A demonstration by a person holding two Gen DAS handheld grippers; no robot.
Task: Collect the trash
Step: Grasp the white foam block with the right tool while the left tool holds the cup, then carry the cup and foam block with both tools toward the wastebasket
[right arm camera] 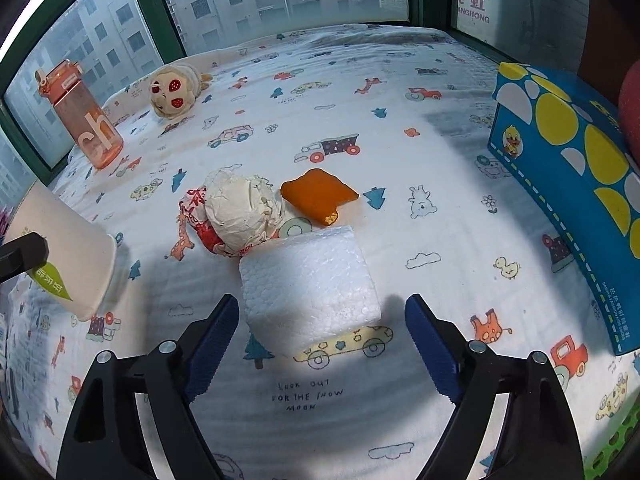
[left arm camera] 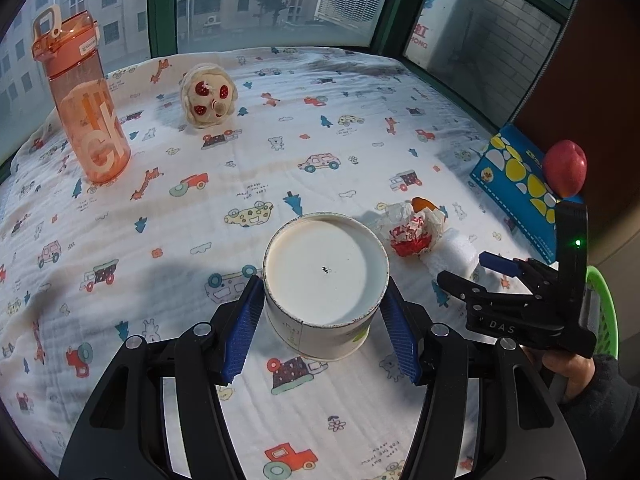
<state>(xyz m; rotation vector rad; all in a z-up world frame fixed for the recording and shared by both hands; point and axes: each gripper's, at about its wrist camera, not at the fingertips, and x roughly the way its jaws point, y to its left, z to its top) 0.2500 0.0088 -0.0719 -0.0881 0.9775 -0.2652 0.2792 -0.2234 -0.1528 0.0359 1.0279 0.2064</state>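
A white paper cup point(left arm camera: 326, 284) with a green leaf print sits between the blue pads of my left gripper point(left arm camera: 323, 282), which is shut on its sides. The right wrist view shows the cup point(right arm camera: 68, 256) tilted at the far left, just above the cloth. My right gripper point(right arm camera: 322, 304) stands open over a white foam block point(right arm camera: 308, 288) lying on the cloth. The block is between the fingers and the pads are not pressing it. Behind the block lie a crumpled red-and-white wrapper point(right arm camera: 240, 216) and an orange scrap point(right arm camera: 320, 194). The left wrist view shows my right gripper point(left arm camera: 472, 276) beside the foam point(left arm camera: 452, 258).
An orange drink bottle point(right arm camera: 86, 120) and a plush toy point(right arm camera: 174, 90) stand at the far left, near the window. On the right, a blue box with yellow dots point(right arm camera: 568, 168) carries a red apple point(left arm camera: 565, 168). A green basket point(left arm camera: 604, 312) sits off the right edge.
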